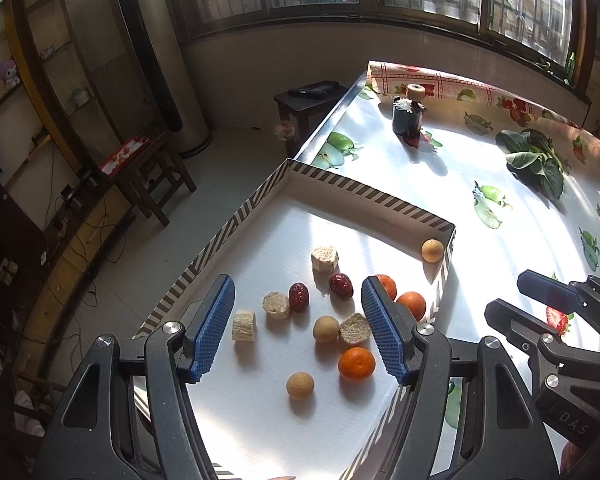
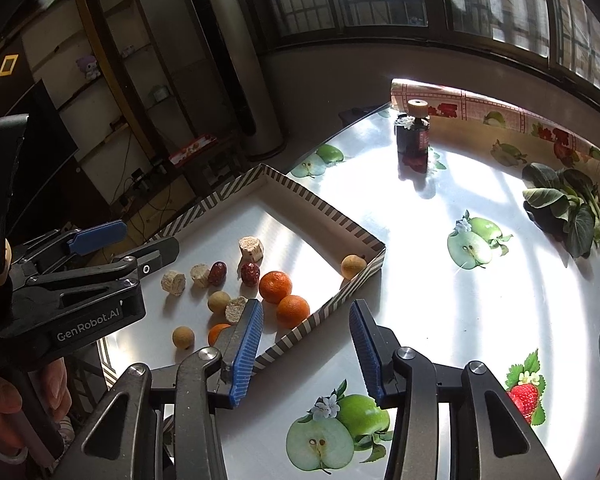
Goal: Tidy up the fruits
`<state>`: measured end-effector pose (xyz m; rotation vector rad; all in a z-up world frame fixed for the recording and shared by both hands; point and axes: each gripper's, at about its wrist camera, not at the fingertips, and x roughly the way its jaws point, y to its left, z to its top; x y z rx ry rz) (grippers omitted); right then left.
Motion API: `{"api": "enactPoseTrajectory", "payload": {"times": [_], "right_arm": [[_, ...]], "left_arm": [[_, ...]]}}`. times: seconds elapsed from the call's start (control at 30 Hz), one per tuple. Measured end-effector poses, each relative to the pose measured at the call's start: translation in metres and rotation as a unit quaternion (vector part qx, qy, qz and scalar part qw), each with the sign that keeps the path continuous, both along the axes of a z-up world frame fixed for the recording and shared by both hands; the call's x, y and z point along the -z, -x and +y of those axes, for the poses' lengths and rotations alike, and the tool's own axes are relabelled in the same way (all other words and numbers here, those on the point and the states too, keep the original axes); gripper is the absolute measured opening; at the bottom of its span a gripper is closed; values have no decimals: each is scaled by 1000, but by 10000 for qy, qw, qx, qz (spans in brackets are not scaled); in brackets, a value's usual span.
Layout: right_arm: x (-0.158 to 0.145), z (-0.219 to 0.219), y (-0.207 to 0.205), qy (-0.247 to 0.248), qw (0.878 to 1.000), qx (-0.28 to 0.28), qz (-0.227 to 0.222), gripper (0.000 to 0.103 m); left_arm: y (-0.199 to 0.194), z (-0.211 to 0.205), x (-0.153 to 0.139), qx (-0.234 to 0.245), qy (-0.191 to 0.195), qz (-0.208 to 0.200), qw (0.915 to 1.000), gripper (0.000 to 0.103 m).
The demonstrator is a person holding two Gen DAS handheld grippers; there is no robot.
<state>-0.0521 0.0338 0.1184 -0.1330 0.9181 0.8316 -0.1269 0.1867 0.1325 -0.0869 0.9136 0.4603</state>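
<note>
A shallow white tray with a striped rim point(image 1: 364, 190) point(image 2: 320, 208) lies on the table and holds loose fruit. In it are three oranges point(image 1: 356, 364) point(image 2: 275, 287), two red dates point(image 1: 299, 297) point(image 2: 250, 273), tan round longans point(image 1: 300, 385) point(image 2: 183, 337) and several pale cut chunks point(image 1: 324, 258) point(image 2: 251, 249). One longan point(image 1: 432, 250) point(image 2: 353, 266) sits in the tray's far right corner. My left gripper point(image 1: 298, 326) is open and empty, above the fruit. My right gripper point(image 2: 306, 348) is open and empty, over the tray's right rim and the tablecloth.
A dark bottle with a cork cap point(image 1: 409, 114) point(image 2: 414, 138) stands at the table's far side. Leafy greens point(image 1: 534, 160) point(image 2: 568, 208) lie at the right. The fruit-print tablecloth point(image 2: 480, 320) covers the table; its left edge point(image 1: 328, 120) drops to the floor.
</note>
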Motion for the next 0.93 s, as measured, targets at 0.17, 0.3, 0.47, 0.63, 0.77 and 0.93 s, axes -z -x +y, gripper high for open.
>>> {"api": "enactPoseTrajectory", "payload": {"times": [0.17,0.3,0.47,0.63,0.77,0.93], "right_arm": [[3,2,0,24,10000,3,56,44],[3,5,1,30,10000,-36,39,44],[6,8,3,64,9999,-75,50,44],[7,8,3,59,9999,-63,81,44],[10,6,2,51,9999,-25,123,44],[13,-4,-1,25,9998,135,157,44]], "left_arm": [[1,3,2,-26,3,23,10000,66],[1,4,4,-9,28,48,10000,66],[0,4,6,35,106,59,9999,66],[-1,4,11,44,133,121,9998,66],[-2,4,13,33,85,144,9999,66],[-12,-6,16,216,54,158,9996,66]]}}
